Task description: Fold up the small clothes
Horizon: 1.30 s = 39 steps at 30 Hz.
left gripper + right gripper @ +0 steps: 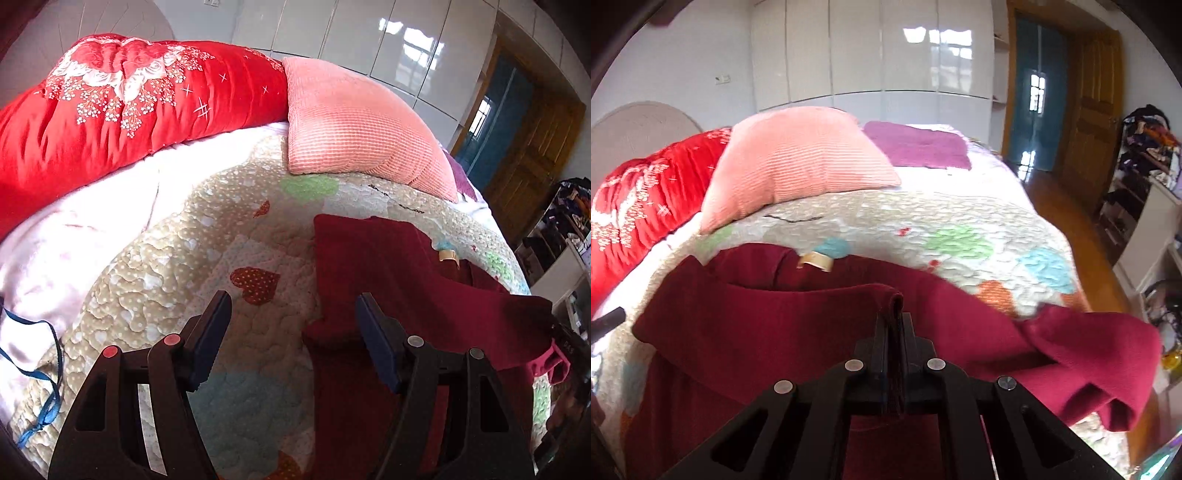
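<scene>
Right wrist: pink pillow (798, 166) lies beyond the maroon garment (757, 325).

Bright, even daylight fills both views. Window reflections glare on the glossy white wardrobe doors (402, 48) (908, 51). Fisheye distortion bows the patchwork quilted bedspread (258, 229) (923, 218) and darkens the corners into black vignettes. The pale pink satin sheet (85, 236) looks overexposed, and the edges of both views blur slightly.

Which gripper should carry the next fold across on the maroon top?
Right. The right gripper is already shut on a fold of the maroon top; the left gripper hangs open, jaws apart, over its left edge.
</scene>
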Available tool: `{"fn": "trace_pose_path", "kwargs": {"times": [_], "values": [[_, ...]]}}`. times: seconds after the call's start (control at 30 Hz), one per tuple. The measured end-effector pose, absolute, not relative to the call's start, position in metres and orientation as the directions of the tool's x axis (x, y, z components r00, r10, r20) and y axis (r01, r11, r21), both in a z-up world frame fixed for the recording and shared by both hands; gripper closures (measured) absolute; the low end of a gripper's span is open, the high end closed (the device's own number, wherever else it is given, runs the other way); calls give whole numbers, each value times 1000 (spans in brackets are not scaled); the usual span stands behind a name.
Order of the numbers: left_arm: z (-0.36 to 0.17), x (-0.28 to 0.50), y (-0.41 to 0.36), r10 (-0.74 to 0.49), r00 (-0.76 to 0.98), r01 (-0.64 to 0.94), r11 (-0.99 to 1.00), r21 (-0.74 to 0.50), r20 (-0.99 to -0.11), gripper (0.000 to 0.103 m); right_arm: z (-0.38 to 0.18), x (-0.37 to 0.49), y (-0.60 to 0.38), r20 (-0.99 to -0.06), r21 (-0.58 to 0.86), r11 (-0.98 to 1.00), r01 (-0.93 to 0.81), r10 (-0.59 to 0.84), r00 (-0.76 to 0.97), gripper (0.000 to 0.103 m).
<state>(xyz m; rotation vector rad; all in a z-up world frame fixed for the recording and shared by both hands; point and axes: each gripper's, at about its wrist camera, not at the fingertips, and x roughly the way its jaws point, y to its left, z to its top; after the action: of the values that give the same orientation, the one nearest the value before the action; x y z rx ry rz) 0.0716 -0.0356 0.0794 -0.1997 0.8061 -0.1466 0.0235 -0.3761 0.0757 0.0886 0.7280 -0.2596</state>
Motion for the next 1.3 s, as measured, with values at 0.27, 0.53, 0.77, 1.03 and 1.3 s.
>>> {"fn": "trace_pose_path", "kwargs": {"times": [0.27,0.53,0.77,1.03,1.3], "values": [[81,75,-63,-224,682,91,971,-223,-696,33,63,34,-393,-669,-56,950,308,-265,694,99],[35,92,-73,-160,573,78,987,-142,-804,33,44,43,-412,-753,-99,948,304,-271,600,92],[60,84,-74,-160,641,79,987,-143,-750,33,69,25,-399,-719,43,970,239,-136,682,83],[33,96,-99,-103,562,118,992,-44,-821,33,29,41,-392,-784,5,971,238,-144,604,83],[43,84,-99,-104,587,107,993,-50,-803,33,43,7,-385,-778,29,977,211,-110,618,79]]}}
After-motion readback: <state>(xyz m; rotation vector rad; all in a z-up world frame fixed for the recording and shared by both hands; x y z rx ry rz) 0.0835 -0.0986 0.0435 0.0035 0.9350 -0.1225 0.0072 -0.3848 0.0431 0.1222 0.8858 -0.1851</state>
